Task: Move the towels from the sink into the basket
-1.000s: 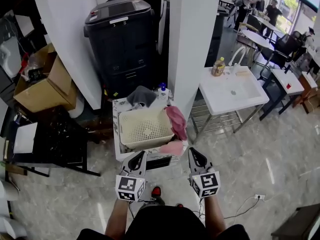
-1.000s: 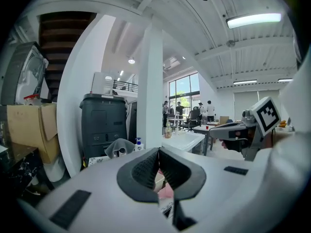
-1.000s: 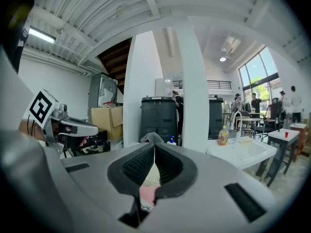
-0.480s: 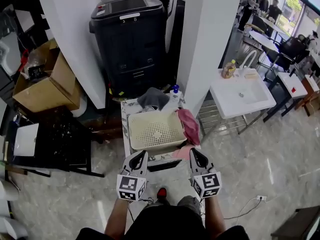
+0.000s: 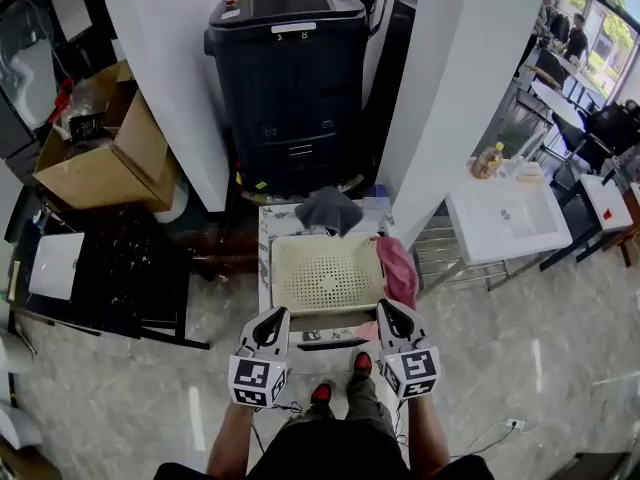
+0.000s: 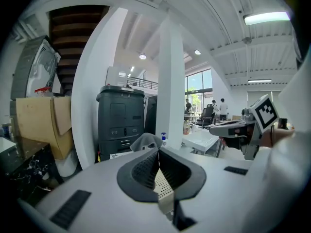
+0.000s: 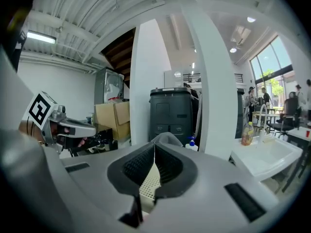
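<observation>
Pink towel: draped over the right rim of the basket, hanging down outside it.
Grey towel: bunched at the far edge of the basket, on the table.
Second pink cloth: at the basket's near right corner, just beside the right gripper.
Basket: cream, perforated, sitting on the small marbled table.
Left gripper: at the basket's near left corner, jaws together, nothing between them.
Right gripper: at the near right corner, jaws together, nothing gripped.
Sink: white, well to the right of the basket, past a white pillar; a bottle stands at its far edge.
Behind: a large black unit just beyond the table.
Far left: an open cardboard box.
</observation>
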{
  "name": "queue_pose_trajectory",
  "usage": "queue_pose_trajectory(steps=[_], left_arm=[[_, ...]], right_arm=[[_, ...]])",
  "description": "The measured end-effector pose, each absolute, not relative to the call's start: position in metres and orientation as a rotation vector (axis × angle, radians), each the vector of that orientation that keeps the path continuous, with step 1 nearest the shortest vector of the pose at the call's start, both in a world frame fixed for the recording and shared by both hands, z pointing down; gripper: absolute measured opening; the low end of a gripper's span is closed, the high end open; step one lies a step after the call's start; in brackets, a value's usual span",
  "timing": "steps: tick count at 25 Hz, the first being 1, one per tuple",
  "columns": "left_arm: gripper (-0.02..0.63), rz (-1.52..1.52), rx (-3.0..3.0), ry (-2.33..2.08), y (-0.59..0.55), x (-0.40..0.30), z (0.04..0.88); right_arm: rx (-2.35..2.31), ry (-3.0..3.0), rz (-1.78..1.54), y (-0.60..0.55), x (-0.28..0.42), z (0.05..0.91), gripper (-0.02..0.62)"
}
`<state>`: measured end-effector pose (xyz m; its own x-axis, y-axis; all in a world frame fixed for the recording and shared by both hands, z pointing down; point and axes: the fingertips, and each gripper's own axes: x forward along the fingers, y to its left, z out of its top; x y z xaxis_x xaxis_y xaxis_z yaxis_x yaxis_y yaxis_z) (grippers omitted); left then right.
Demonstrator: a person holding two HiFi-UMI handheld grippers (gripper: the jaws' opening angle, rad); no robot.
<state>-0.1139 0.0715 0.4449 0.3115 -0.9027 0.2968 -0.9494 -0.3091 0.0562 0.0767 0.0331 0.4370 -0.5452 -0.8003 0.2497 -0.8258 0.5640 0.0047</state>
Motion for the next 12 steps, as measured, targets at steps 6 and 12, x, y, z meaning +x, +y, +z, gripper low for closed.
queue_pose_trajectory(steps=[6, 12], left_arm=[[0.008, 0.298, 2.232, -1.807, 0.044, -0.123, 0.449], [0.008, 0.298, 2.114, -1.910, 0.014, -0.121, 0.454]], right_arm=[[1.255, -2.619, 0.156, -0.025, 0.077, 0.442, 0.031], [1.094, -2.669, 0.171, -0.079, 0.073, 0.458, 0.031]])
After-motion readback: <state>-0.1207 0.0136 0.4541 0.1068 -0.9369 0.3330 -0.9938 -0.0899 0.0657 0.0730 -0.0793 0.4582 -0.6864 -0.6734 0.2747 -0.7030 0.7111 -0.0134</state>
